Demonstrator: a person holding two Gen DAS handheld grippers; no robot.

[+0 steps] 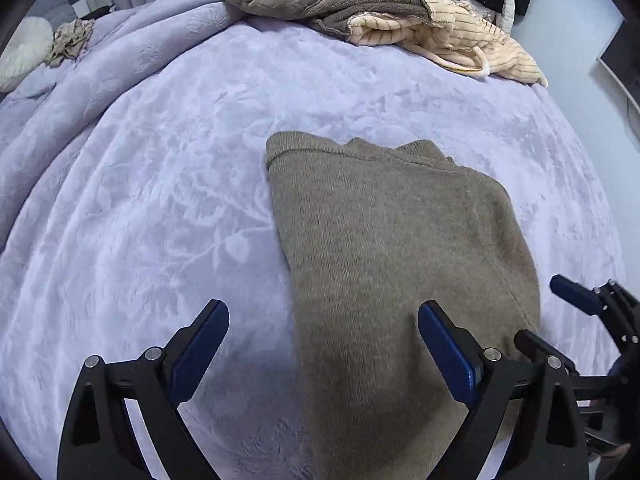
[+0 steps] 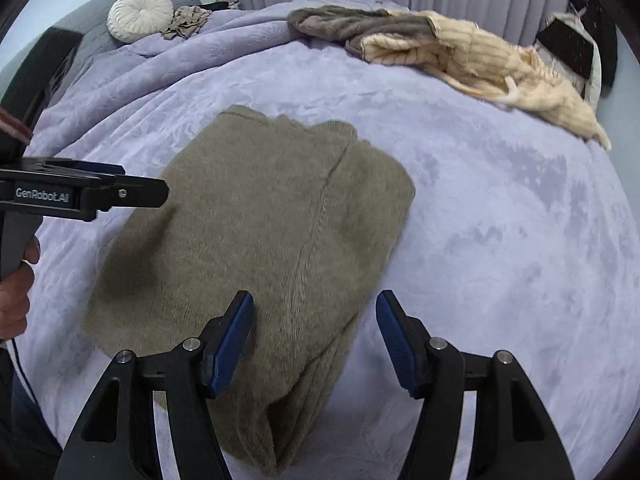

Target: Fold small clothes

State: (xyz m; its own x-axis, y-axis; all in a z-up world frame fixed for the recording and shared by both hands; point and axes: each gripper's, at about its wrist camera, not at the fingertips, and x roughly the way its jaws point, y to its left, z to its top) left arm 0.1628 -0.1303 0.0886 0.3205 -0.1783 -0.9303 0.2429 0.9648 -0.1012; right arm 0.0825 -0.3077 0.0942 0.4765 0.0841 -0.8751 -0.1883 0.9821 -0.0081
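The left gripper (image 1: 323, 350) hangs over the near left edge of the folded sweater (image 1: 384, 248), jaws spread wide and gripping nothing. The right gripper (image 2: 315, 340) stands released as well, above the near right edge, with cloth below its fingers but none pinched.

The sweater lies on the purple blanket (image 1: 140, 200) in the near middle of the bed, folded into a thick rectangle with the collar at the far end. It looks soft, limp and fairly light, a fuzzy knit that should sag and slide open if lifted by one layer. I would pinch through all layers at the two near corners.

Nothing lies close around it. Well apart at the far edge sits a heap of grey and cream clothes (image 2: 420, 40); far left are a round white cushion (image 2: 140, 14) and a small crumpled cloth (image 2: 188, 20).
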